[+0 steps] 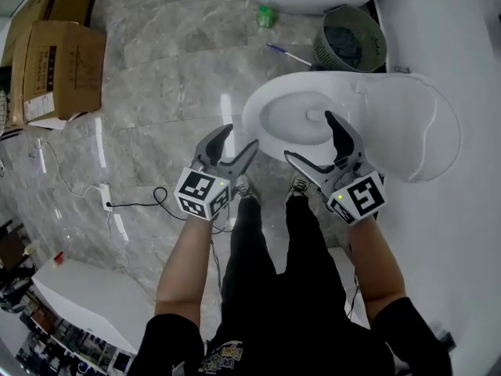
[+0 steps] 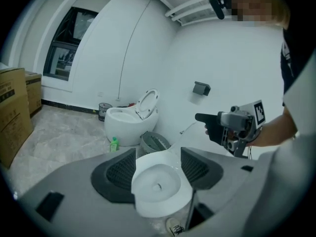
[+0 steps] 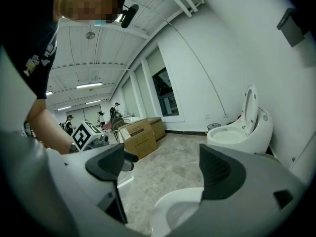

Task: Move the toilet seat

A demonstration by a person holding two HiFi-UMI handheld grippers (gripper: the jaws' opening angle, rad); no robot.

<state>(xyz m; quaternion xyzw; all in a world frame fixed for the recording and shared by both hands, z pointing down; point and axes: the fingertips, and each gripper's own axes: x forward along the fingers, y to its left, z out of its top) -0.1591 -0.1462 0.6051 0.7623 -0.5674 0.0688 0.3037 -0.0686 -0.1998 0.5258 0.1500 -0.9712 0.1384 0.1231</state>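
Left gripper and right gripper both gape wide with nothing between the jaws, the left just short of the bowl, the right over its rim. The seat is tipped back beyond the bowl, untouched. If lowering is meant, I judge the whole move remains: reach, grasp, swing down

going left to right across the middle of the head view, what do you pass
cardboard boxes → left gripper → toilet bowl → raised toilet seat
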